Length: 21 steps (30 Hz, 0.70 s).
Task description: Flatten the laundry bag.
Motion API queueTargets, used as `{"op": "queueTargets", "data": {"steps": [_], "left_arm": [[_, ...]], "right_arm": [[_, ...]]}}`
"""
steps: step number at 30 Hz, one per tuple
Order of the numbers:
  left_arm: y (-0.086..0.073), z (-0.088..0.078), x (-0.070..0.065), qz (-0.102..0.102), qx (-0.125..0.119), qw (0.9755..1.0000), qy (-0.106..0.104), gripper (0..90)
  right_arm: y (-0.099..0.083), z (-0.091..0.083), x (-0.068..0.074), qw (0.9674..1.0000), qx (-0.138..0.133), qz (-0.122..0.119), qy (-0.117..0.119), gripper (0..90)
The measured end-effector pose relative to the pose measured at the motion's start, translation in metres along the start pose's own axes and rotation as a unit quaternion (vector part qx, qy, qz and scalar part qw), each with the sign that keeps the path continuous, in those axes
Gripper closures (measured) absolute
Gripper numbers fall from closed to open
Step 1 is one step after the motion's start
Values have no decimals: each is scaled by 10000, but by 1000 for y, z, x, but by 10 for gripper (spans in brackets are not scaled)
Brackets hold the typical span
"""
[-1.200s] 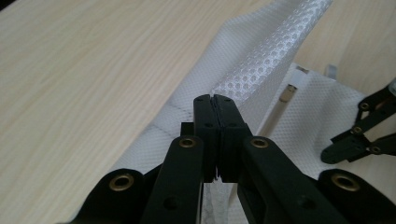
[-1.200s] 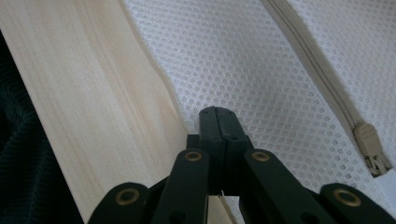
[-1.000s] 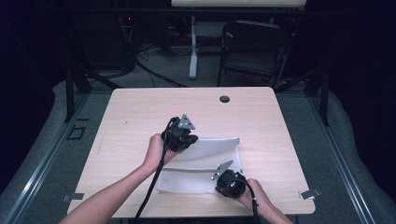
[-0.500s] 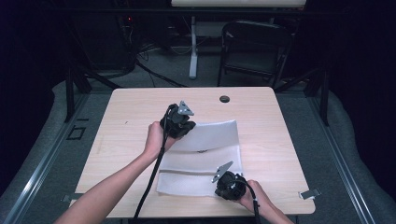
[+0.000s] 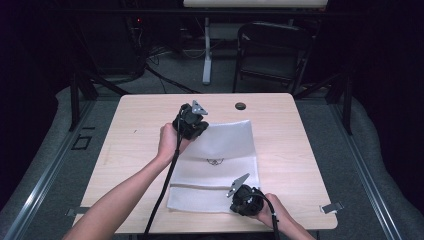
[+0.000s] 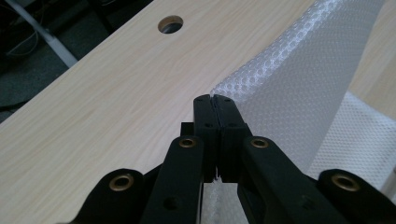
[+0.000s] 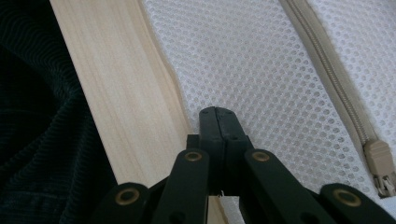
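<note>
Jaws pressed together, the left gripper (image 6: 215, 100) pinches the far left corner of a white mesh bag (image 5: 220, 160) and holds it lifted off the table (image 5: 135, 135). The right gripper (image 7: 217, 112), jaws likewise clamped, grips the bag's near edge beside its beige zipper (image 7: 327, 79). The bag lies across the table's middle toward its near edge, short of a round hole (image 5: 240, 106) by the far edge.

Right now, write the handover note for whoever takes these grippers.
Left gripper: shut on the far left corner of the white mesh bag, holding it raised off the table.
Right gripper: shut on the bag's near edge, low at the table, beside the beige zipper.
Done: bag lies spread out across the table's middle, pinched at both ends.
Left: lay the far corner flat; release both.
</note>
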<state>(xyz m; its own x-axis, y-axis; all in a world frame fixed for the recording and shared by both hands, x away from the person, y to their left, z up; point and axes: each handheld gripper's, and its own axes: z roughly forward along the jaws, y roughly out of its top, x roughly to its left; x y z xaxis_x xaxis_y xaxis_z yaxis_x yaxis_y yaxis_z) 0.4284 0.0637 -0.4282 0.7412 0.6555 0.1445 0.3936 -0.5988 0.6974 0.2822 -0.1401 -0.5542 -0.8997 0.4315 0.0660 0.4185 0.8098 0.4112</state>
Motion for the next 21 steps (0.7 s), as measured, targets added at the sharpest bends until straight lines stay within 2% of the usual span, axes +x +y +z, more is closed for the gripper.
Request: {"op": "queueTargets", "data": {"steps": [12, 14, 17, 18, 20, 21], "left_arm": [[6, 13, 12, -219, -72, 9995, 217, 892], [8, 17, 13, -238, -58, 9994, 258, 892], [12, 23, 14, -283, -70, 9992, 290, 891], [12, 25, 14, -256, -31, 9992, 317, 891], [13, 29, 16, -271, -18, 9991, 337, 891], [14, 31, 16, -291, -13, 9990, 347, 891]], "right_arm": [[-1, -1, 0, 10000, 25, -7, 50, 900], [-1, 0, 1, 9999, -14, 82, 103, 900], [-2, 0, 1, 9999, 15, 53, 104, 900], [-2, 0, 1, 9998, 6, 47, 175, 900], [-3, 1, 3, 9996, -102, 159, 223, 900], [-3, 0, 2, 9998, 7, 63, 188, 900]]}}
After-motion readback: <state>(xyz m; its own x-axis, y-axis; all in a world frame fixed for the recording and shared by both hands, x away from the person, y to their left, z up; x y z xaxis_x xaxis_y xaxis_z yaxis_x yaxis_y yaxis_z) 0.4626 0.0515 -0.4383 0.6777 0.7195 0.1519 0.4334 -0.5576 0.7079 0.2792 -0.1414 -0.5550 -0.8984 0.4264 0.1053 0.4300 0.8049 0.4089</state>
